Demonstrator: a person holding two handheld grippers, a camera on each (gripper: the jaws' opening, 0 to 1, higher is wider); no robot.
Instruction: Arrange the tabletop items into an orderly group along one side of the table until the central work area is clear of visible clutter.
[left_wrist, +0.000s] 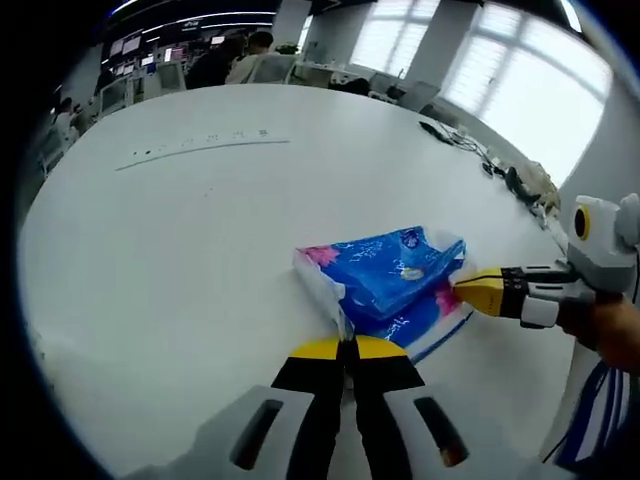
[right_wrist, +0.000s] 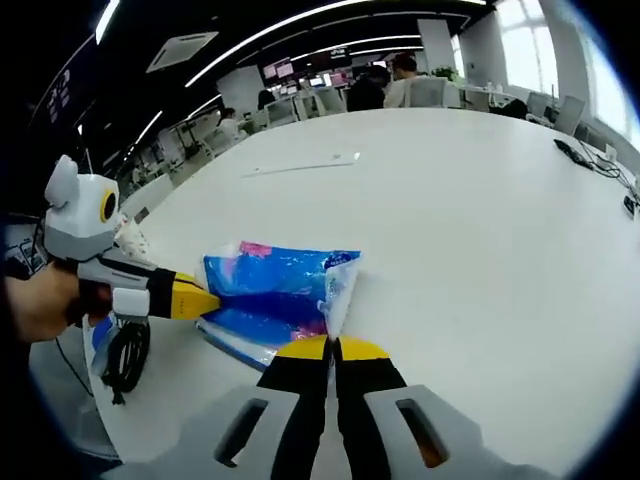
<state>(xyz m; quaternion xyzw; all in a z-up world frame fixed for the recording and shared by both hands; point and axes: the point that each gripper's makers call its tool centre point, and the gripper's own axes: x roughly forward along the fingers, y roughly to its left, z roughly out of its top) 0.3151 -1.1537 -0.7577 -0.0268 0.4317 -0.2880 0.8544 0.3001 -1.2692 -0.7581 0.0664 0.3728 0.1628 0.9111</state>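
Observation:
A blue plastic tissue pack with a pink flower print lies on the white round table, seemingly on top of a second blue pack. My left gripper is shut on the crimped wrapper at the pack's near end. My right gripper comes in from the right, its yellow tips together at the opposite end. In the right gripper view the same pack lies ahead. There the right gripper pinches the wrapper flap, and the left gripper holds the far end.
A thin pale strip lies far across the table. Black cables sit near the table's edge by the windows. A black cable loop hangs by the near edge. People sit at desks beyond the table.

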